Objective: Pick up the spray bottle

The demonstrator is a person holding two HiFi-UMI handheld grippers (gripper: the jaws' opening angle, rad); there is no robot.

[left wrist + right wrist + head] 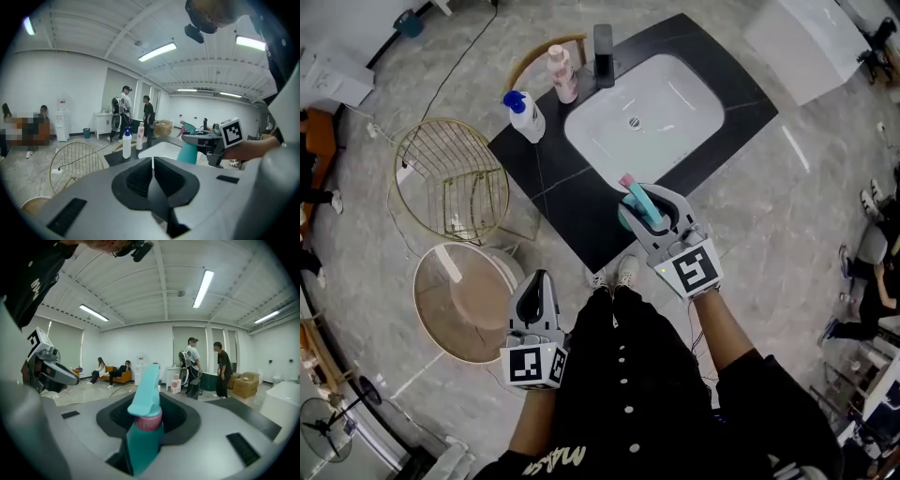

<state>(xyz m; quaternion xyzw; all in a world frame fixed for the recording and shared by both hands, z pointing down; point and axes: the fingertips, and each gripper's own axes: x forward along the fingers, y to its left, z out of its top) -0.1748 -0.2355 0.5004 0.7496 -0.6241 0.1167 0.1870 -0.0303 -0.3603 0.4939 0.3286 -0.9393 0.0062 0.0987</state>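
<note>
The spray bottle (637,201) is teal with a pink collar and a light blue trigger head. My right gripper (645,210) is shut on it, holding it upright in the air above the front edge of the black counter (581,211). In the right gripper view the bottle (144,425) stands between the jaws, its head rising above them. My left gripper (536,279) hangs lower left, near the person's body, its jaws together with nothing between them. The left gripper view shows the held bottle (189,151) off to the right.
The counter carries a white sink (675,117), a dark tap (603,54), a white bottle with a blue pump (526,116) and a pink bottle (562,74). A gold wire basket (450,178) and a round beige stool (461,302) stand on the floor at the left. People stand far off.
</note>
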